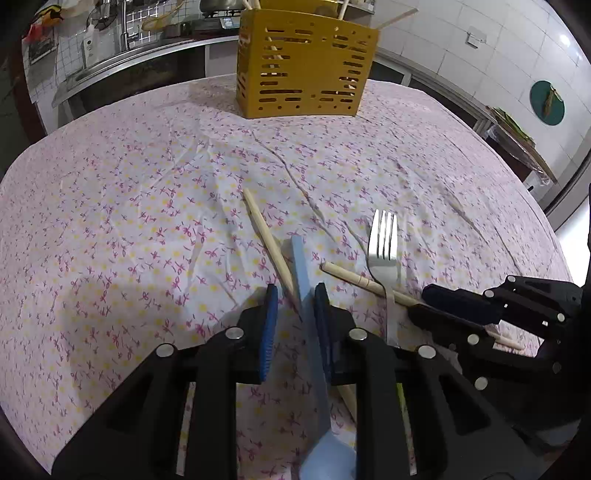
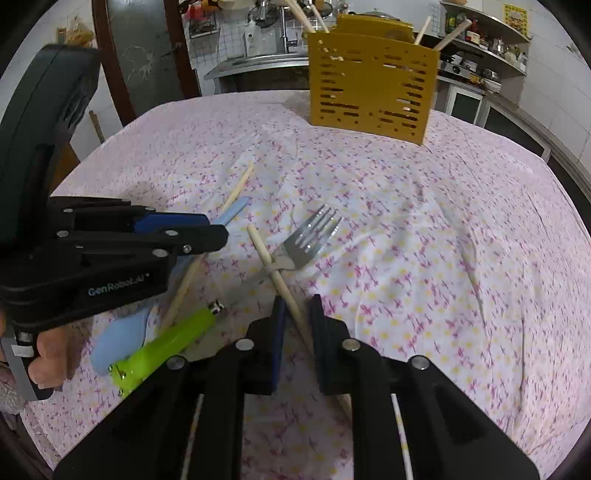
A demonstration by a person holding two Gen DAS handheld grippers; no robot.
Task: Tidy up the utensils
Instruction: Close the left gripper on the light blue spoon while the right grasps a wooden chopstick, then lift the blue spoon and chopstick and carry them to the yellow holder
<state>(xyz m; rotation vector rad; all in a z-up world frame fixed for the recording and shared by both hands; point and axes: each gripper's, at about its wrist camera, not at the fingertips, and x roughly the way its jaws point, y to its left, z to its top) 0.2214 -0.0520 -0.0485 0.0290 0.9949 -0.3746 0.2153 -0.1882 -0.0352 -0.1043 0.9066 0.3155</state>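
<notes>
Your left gripper (image 1: 295, 299) pinches the spoon (image 1: 308, 314), your right gripper (image 2: 297, 306) a chopstick (image 2: 280, 280); both handles point toward the holder (image 1: 306, 62).

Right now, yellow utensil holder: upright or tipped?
Upright. The yellow utensil holder stands flat on the floral tablecloth, open top up, with chopsticks sticking out of it.

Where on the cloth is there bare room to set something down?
Bare floral cloth runs between the silver metal fork and the yellow slotted plastic holder, and right of the fork. Crowded: the near-left heap around the light-blue plastic spoon.
</notes>
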